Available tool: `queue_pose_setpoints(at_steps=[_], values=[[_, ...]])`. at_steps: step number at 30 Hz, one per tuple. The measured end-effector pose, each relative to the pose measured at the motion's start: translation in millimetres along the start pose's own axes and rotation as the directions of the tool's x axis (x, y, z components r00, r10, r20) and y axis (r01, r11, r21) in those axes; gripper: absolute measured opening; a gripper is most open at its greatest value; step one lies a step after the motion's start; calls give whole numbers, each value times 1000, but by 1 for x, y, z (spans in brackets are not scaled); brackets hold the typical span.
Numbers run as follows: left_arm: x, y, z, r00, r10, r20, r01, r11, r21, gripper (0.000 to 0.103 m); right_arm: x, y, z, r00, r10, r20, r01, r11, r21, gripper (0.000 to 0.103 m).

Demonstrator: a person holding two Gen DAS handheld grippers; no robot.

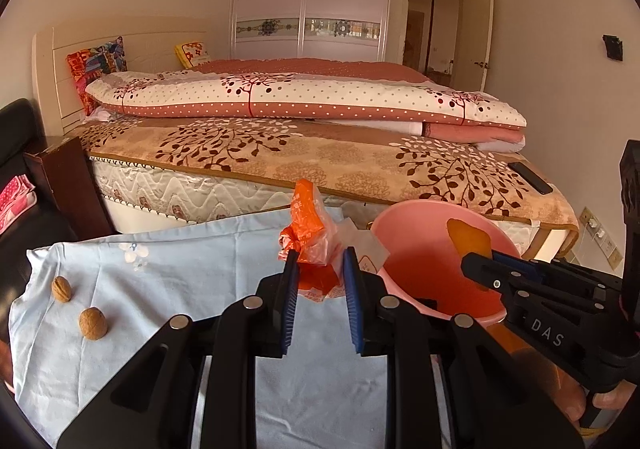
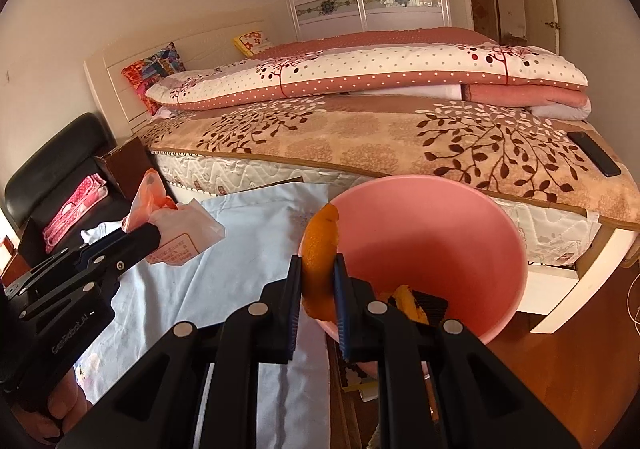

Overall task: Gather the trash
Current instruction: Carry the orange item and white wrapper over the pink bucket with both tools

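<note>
My left gripper (image 1: 319,263) is shut on a crumpled orange and clear plastic wrapper (image 1: 310,237), held above the pale blue cloth (image 1: 160,289); it also shows in the right wrist view (image 2: 172,225). My right gripper (image 2: 318,273) is shut on a piece of orange peel (image 2: 318,249) at the near rim of the pink bin (image 2: 440,241). More peel and a dark scrap lie inside the bin (image 1: 424,265). Two walnuts (image 1: 93,323) (image 1: 61,289) lie on the cloth at the left.
A bed (image 1: 320,153) with folded quilts stands right behind the table and bin. A black phone (image 2: 594,159) lies on the bed's corner. A black chair (image 2: 60,169) with pink cloth is at the left. Wooden floor (image 2: 560,369) shows at the right.
</note>
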State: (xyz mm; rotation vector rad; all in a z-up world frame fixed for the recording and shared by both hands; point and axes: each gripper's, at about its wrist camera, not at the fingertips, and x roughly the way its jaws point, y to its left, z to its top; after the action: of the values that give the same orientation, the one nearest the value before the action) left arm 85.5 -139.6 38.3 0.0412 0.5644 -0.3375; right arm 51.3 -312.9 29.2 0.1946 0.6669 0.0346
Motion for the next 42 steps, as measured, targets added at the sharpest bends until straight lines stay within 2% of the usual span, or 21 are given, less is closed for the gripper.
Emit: queue_pose_setpoints(at_steps=[10, 22, 33, 42], values=[[13, -25, 7, 999, -44, 0, 44, 999, 25, 22, -2, -28, -1, 999, -44, 7, 43, 998, 56, 15], [38, -54, 4, 996, -86, -36, 88, 994, 63, 22, 3, -51, -6, 997, -81, -12, 82, 991, 107, 15], [65, -71, -2, 993, -83, -82, 91, 991, 97, 22, 16, -70, -14, 995, -95, -40, 100, 984, 148, 16], [82, -86, 0, 993, -94, -74, 103, 986, 132, 22, 24, -76, -14, 992, -127, -23, 129, 981, 148, 16]])
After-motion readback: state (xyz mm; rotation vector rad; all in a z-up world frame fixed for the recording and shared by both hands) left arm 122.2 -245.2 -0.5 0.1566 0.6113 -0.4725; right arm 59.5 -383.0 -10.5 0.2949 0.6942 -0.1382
